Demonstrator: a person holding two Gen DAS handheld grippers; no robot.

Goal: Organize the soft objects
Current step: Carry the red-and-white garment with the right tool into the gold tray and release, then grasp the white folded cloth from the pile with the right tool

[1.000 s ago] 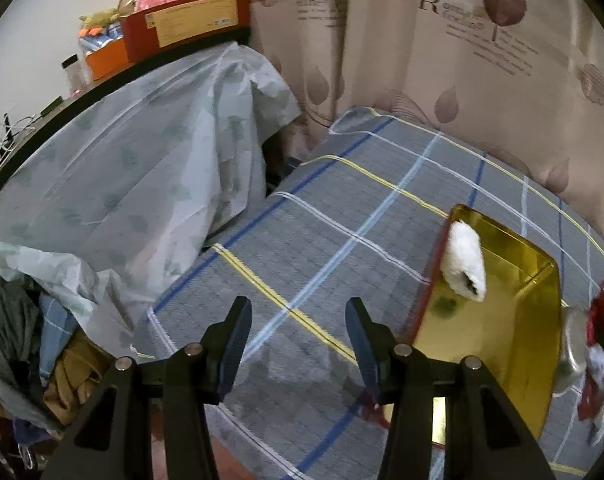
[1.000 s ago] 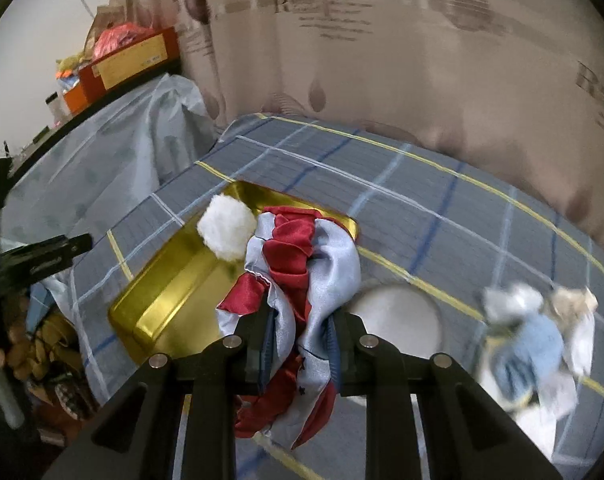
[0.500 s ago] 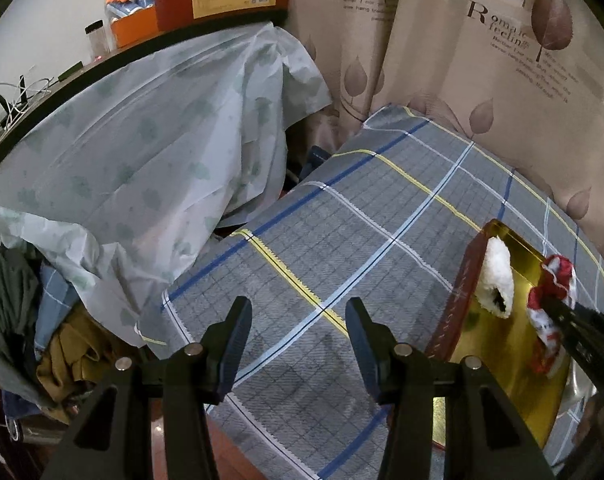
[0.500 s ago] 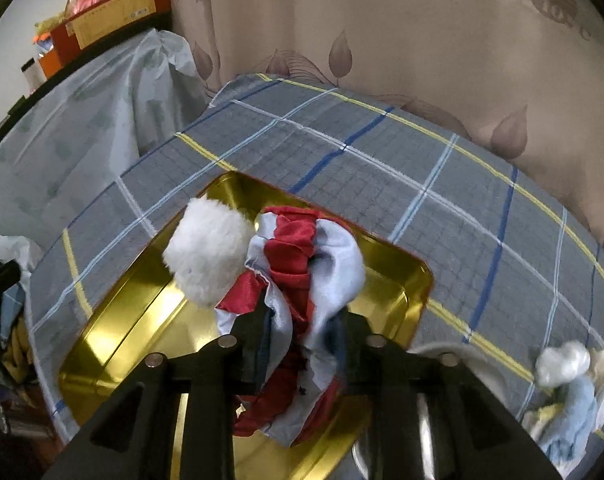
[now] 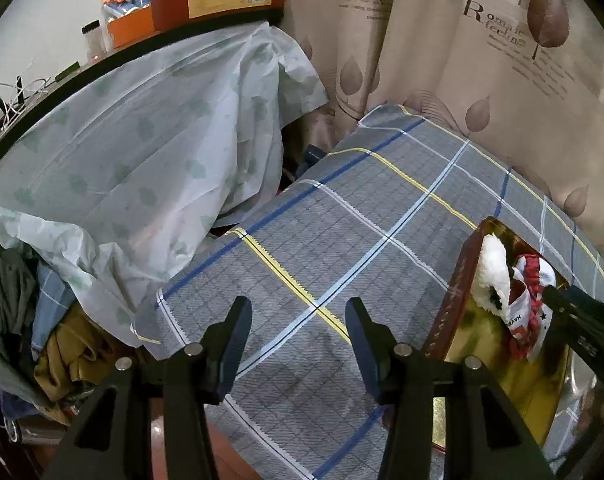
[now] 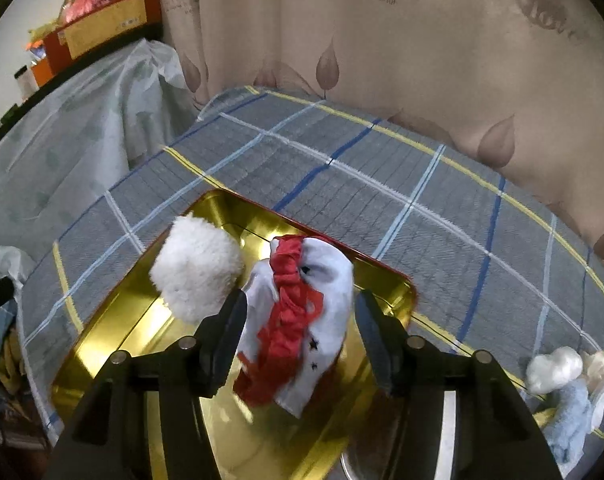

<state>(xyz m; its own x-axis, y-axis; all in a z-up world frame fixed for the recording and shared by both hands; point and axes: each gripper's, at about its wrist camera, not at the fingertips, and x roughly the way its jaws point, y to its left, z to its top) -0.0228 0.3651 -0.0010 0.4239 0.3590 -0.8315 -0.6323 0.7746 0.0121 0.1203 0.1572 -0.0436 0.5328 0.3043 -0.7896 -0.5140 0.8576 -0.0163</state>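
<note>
A shallow gold tin (image 6: 114, 344), rectangular with rounded corners, a red outer wall and a mirror-bright inside, sits on the surface (image 6: 341, 184), which is covered in a grey plaid cloth crossed by blue, white and yellow lines. Two soft things lie in the tin. A white fluffy ball (image 6: 196, 270) with a woolly, matted nap rests against the left wall. Touching its right side is a bunched cloth (image 6: 302, 312) of smooth white fabric with a gathered red band running down its middle and small black stars near its lower edge; it stands in a rumpled heap on the tin's floor.

The right gripper (image 6: 302, 328) is spread wide over the tin, one black finger on each side of the cloth. The left finger seems to brush the cloth's edge, the right one stands clear of it, and nothing is clamped.

The left gripper (image 5: 298, 336) hangs above the plaid surface to the left of the tin (image 5: 457, 292), its fingers wide apart with nothing between them. From this side the ball (image 5: 491, 276) and the cloth (image 5: 527, 300) show side by side inside the tin.

On the surface to the right of the tin lies a small pile (image 6: 569, 384) of pale blue, white and cream soft pieces.
</note>
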